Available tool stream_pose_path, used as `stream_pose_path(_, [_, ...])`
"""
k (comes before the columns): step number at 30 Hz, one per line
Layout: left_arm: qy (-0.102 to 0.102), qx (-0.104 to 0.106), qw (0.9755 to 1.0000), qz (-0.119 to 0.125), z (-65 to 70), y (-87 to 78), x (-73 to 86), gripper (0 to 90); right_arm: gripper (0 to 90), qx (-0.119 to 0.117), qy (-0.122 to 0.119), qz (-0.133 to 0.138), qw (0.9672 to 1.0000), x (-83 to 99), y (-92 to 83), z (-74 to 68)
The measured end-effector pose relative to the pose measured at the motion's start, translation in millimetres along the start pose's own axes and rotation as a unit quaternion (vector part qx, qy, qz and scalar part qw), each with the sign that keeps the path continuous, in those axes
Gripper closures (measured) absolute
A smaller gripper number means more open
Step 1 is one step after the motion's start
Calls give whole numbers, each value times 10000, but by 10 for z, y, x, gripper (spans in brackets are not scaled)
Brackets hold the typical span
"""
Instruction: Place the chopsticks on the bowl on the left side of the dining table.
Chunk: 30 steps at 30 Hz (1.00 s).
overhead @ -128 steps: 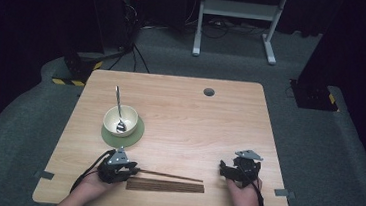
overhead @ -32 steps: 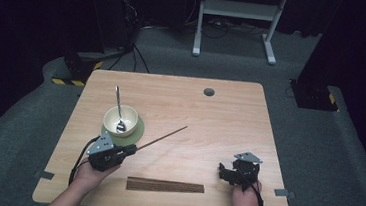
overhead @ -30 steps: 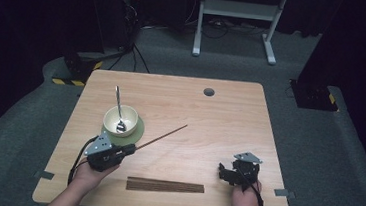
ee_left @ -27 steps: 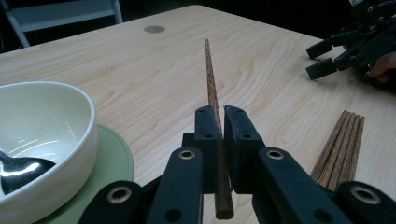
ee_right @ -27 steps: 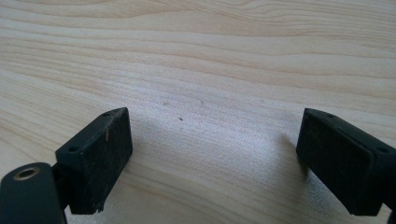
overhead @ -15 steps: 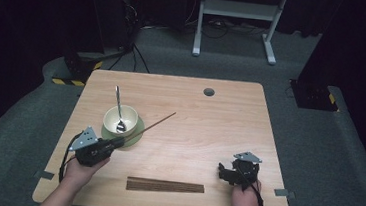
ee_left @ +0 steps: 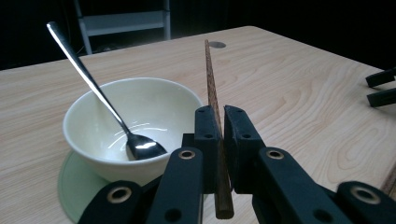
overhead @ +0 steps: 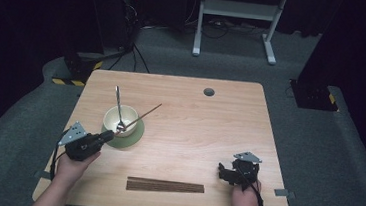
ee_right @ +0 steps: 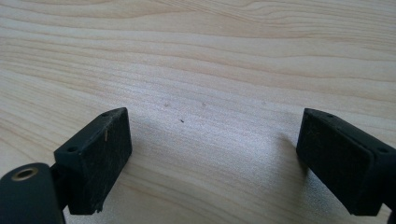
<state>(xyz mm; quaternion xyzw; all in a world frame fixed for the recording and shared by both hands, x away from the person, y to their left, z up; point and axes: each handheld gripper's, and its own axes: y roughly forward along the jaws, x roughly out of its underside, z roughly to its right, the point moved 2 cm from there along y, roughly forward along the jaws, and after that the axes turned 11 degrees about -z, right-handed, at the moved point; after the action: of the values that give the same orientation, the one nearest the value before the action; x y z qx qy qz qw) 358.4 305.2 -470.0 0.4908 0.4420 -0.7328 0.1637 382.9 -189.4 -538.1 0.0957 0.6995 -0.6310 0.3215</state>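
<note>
My left gripper (overhead: 108, 135) is shut on a single dark wooden chopstick (overhead: 145, 113), which slants up and to the right across the rim of a cream bowl (overhead: 112, 113). The bowl stands on a green saucer (overhead: 135, 136) and a metal spoon (overhead: 118, 102) leans in it. In the left gripper view the chopstick (ee_left: 210, 79) is pinched between the jaws of the gripper (ee_left: 222, 126), just right of the bowl (ee_left: 93, 149) and spoon (ee_left: 88, 79). My right gripper (overhead: 222, 171) rests at the table's front right, its jaws (ee_right: 212, 158) wide open over bare wood.
A row of several dark chopsticks (overhead: 165, 186) lies near the front edge of the wooden table (overhead: 208, 130). A round cable hole (overhead: 208, 91) sits at the back. The right gripper's jaw tips (ee_left: 380, 86) show at the far right of the left gripper view.
My left gripper has lifted one chopstick from the row and carried it left and back, so the stick now crosses the bowl. The right gripper has stayed put.
</note>
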Motion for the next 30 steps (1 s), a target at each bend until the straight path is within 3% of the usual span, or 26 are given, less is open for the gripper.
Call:
stream_pose_path(3, [-3,-61,10000,-40,-48,-16,13,839,101,0,-3,1,10000,0,0,0])
stream_pose_path(5, [186,-162,9995,-204,-104,-42,25,839,101,-1,-2,2,10000,0,0,0])
stream_pose_path(8, [-1,-201,9997,-140,-144,-47,41,839,101,14,-51,24,10000,-2,2,7])
stream_pose_path(10, [45,-268,9995,-151,-172,-50,48,839,101,2,-20,-4,10000,0,-1,2])
stream_pose_path(18, [-111,-514,9984,-187,-306,-49,90,839,102,10,-43,16,10000,-1,1,6])
stream_pose_path(21, [-168,-533,9984,-113,-320,-44,102,839,101,11,-42,16,10000,-2,1,6])
stream_pose_path(30, [-270,-567,9977,-254,-372,-8,148,838,102,1,-22,23,10000,-2,2,-1])
